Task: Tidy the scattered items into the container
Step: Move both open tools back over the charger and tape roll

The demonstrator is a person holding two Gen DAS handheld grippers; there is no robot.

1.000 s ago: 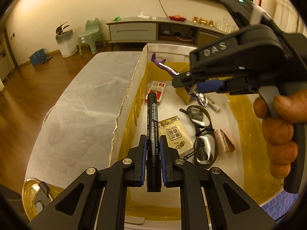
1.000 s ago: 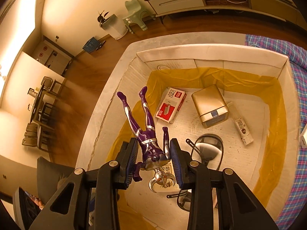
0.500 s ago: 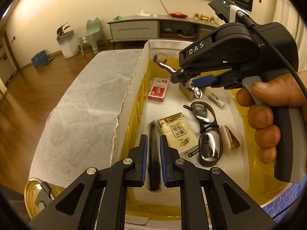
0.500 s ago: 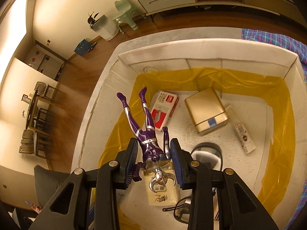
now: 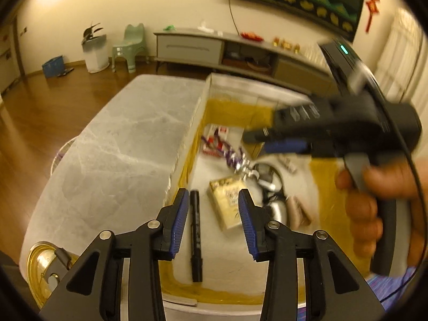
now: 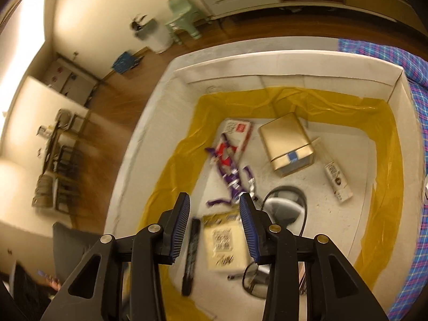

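Note:
The white container (image 6: 267, 58) with yellow lining holds the tidied items. A black marker (image 5: 195, 235) lies on its floor by the left wall, below my left gripper (image 5: 213, 195). That gripper's jaws are opening, with nothing pressed between the pads. A purple and silver toy figure (image 6: 230, 171) lies on the floor, partly across a red and white box (image 6: 238, 131). My right gripper (image 6: 214, 198) hangs above it, jaws opening and free of it. In the left wrist view the figure (image 5: 230, 155) is blurred under the right gripper.
Also in the container are a gold box (image 6: 289, 141), a gold packet (image 6: 224, 243), glasses (image 6: 283, 208) and a small white tube (image 6: 337, 182). The container stands on a marble table (image 5: 120, 147). A gold tin (image 5: 40, 264) sits at the near left, plaid cloth (image 6: 417, 107) at the right.
My left gripper let go of the marker, which now lies on the container floor. My right gripper released the purple figure, which dropped onto the red and white box.

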